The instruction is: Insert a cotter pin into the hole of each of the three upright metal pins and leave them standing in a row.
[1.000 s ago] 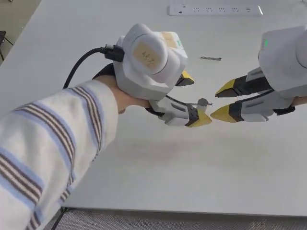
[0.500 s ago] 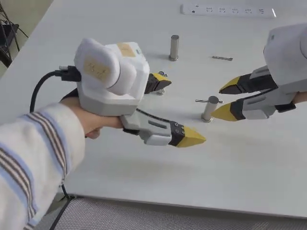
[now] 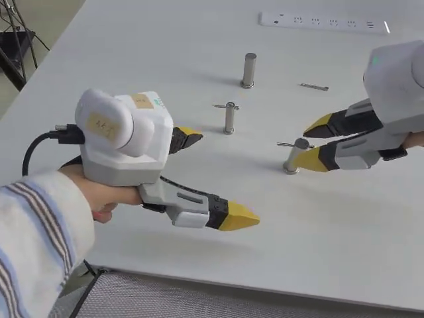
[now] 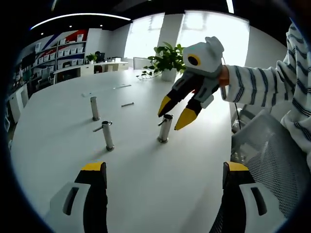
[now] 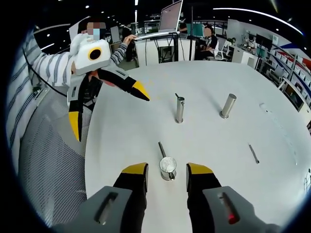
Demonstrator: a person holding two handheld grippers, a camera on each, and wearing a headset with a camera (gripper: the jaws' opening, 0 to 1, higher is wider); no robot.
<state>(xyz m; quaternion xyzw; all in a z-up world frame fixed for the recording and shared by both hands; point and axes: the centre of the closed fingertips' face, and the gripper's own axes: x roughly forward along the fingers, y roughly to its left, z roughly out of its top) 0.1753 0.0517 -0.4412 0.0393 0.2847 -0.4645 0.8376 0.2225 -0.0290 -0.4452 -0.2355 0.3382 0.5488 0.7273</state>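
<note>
Three upright metal pins stand on the white table [image 3: 199, 40]. The near pin [image 3: 293, 156] [image 5: 167, 166] [image 4: 165, 128] has a cotter pin [image 3: 286, 144] [image 5: 161, 147] through its top. My right gripper [image 3: 313, 142] [image 5: 167, 171] is open, its yellow tips on either side of that pin. The middle pin [image 3: 230, 119] [image 4: 107, 135] [image 5: 180, 109] also carries a cotter pin [image 3: 221, 106]. The far pin [image 3: 249, 70] [image 4: 95, 108] [image 5: 227, 106] has none. A loose cotter pin [image 3: 314, 86] [image 5: 253, 153] [image 4: 128, 104] lies beyond. My left gripper [image 3: 216, 176] [image 4: 164, 168] is open and holds nothing, well left of the pins.
A white power strip [image 3: 324, 23] lies at the table's far edge. A mesh chair [image 3: 165, 298] sits below the near edge. In the right gripper view, people sit at desks beyond the table.
My left gripper has drawn back to the left, away from the near pin, and the cotter pin stays in that pin. The right gripper has held its place beside it.
</note>
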